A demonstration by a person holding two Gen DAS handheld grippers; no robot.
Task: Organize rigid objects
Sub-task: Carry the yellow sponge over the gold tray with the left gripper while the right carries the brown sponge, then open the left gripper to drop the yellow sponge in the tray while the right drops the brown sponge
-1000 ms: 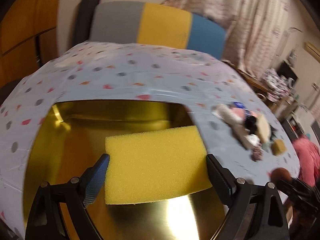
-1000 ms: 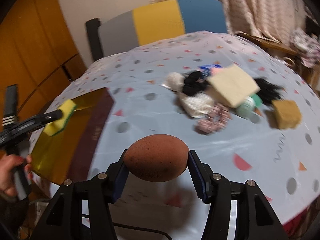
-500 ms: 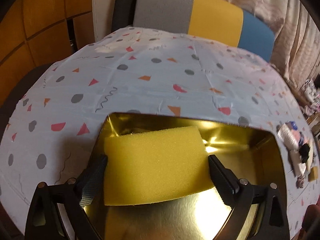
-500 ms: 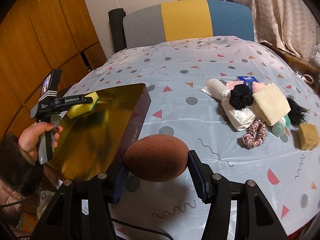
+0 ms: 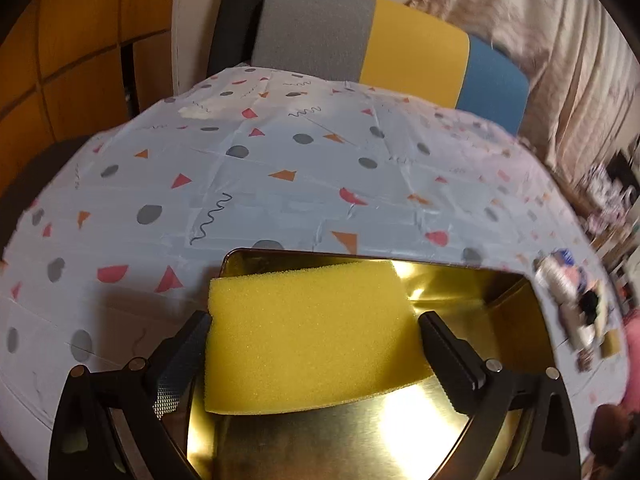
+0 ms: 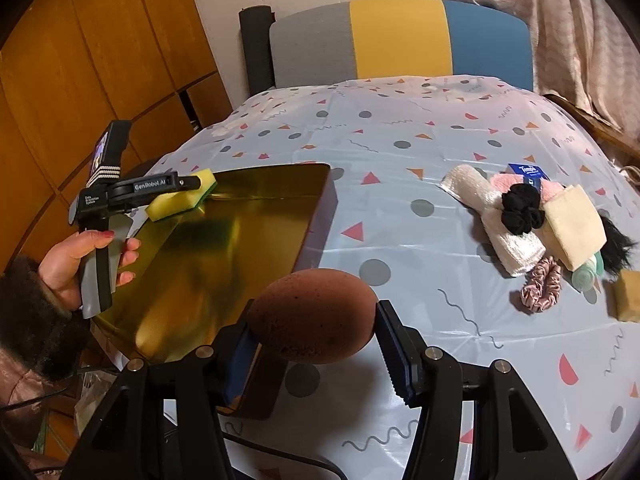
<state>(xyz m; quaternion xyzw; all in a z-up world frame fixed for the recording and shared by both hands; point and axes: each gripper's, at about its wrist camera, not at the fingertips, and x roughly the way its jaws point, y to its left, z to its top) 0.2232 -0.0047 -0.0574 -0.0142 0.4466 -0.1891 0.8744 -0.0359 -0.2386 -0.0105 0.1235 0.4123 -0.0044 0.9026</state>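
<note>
My left gripper (image 5: 316,344) is shut on a yellow sponge (image 5: 308,332) and holds it over the far left corner of a gold metal tray (image 5: 460,412). In the right wrist view the same sponge (image 6: 182,196) hangs above the tray (image 6: 224,252), which lies at the table's left edge. My right gripper (image 6: 316,344) is shut on a brown egg-shaped sponge (image 6: 312,316) and holds it above the tray's near right corner.
A patterned light-blue tablecloth (image 6: 400,152) covers the table. On its right lies a pile: white towels (image 6: 500,236), a black scrunchie (image 6: 520,208), a cream cloth (image 6: 576,224), a pink scrunchie (image 6: 540,284), a tan sponge (image 6: 628,296). A striped chair (image 6: 400,40) stands behind.
My left gripper has swung left with the yellow sponge, from the tray's middle to its far left corner. My right gripper has carried the brown sponge closer to the tray.
</note>
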